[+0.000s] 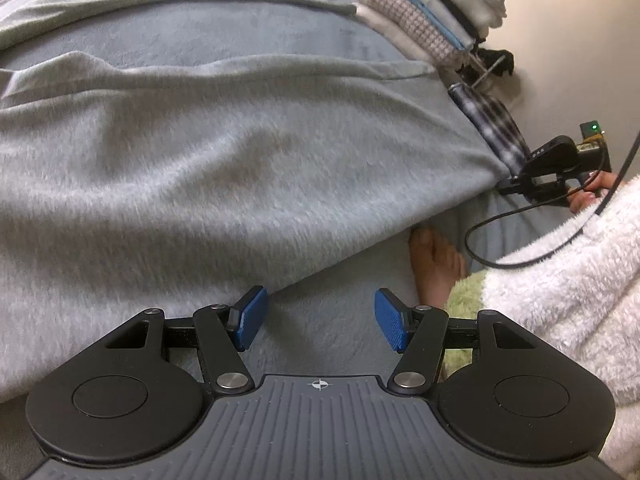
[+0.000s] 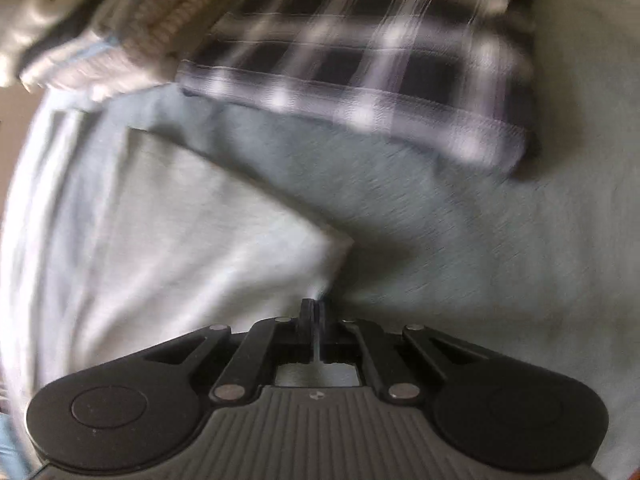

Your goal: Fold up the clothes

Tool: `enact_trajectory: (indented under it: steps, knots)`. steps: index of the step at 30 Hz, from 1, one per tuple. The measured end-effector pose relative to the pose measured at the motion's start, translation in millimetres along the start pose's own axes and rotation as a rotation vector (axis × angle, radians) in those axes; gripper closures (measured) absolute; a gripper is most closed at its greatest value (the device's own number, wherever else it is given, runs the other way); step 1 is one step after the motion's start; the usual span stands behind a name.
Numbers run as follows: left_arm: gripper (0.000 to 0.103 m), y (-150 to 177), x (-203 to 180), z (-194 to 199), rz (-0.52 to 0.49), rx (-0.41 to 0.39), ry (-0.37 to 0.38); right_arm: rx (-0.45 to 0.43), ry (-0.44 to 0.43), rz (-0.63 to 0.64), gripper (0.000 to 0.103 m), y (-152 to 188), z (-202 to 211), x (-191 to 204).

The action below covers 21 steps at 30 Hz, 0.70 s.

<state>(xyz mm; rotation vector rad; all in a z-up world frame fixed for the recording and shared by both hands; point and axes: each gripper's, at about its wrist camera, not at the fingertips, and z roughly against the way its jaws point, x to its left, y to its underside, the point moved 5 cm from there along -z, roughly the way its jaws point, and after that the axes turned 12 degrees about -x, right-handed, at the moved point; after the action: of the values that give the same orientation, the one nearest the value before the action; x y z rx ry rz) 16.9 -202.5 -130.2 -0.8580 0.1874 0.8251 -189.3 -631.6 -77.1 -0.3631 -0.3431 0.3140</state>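
The left tool (image 1: 320, 320) sits nearest in its own view, a ribbed grey body with two round black discs and hinged black arms ending in blue, finely dotted pads (image 1: 390, 322). Its jaws stand apart with nothing between them, poised over a grey-blue plush blanket (image 1: 332, 332) with a short, brushed nap. Just beyond the pads lies the garment (image 1: 208, 168), a large piece of pale grey fleece, soft and fuzzy, spread in shallow rolling folds with a straight lower edge running diagonally. To the right of that edge a bare foot (image 1: 436, 264) shows beside a shaggy green rug (image 1: 464, 300) and a fluffy white sleeve (image 1: 568, 280). A thin black cable (image 1: 520, 216) loops above them.

Farther right, the right tool (image 1: 516, 184) pinches the fleece's far corner, its jaws fully closed on the cloth; in its own blurred view the black fingers (image 2: 308, 320) meet with a sliver of pale fabric (image 2: 200, 220) caught between them, the corner coming to a point just ahead. Beyond lies a folded plaid cloth (image 2: 360, 60), dark with white and lilac bars and a stitched hem. Farthest, a stack of folded laundry (image 1: 424, 4) shows a houndstooth weave, a blue trim and smooth white layers.
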Motion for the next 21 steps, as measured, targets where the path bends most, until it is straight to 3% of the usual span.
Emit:
enact_trajectory:
  steps: [5,7,9,12,17,19,21]
  knots:
    - [0.044,0.8,-0.3,10.0,0.01,-0.013,0.009,-0.164,0.015,0.059,0.099,-43.9,30.5,0.8]
    - [0.044,-1.6,-0.3,10.1,0.0,-0.025,0.004,-0.174,-0.063,0.144,0.099,-51.6,32.0,29.8]
    - [0.044,-4.8,1.4,9.1,0.001,-0.033,-0.011,-0.161,-0.177,0.308,0.099,-45.2,32.0,80.9]
    - [0.044,-8.0,5.9,10.7,0.022,-0.04,-0.039,-0.086,-0.367,0.626,0.095,-8.9,29.8,167.9]
    - [0.044,-8.3,18.0,24.2,0.051,-0.067,-0.12,0.075,-0.705,1.147,0.087,101.5,32.8,293.4]
    - [0.044,-7.1,26.3,30.0,0.078,-0.077,-0.161,0.105,-0.79,1.318,0.087,146.8,34.0,326.6]
    - [0.044,-5.8,36.1,34.8,0.114,-0.086,-0.199,0.08,-0.832,1.448,0.083,178.4,34.7,349.8]
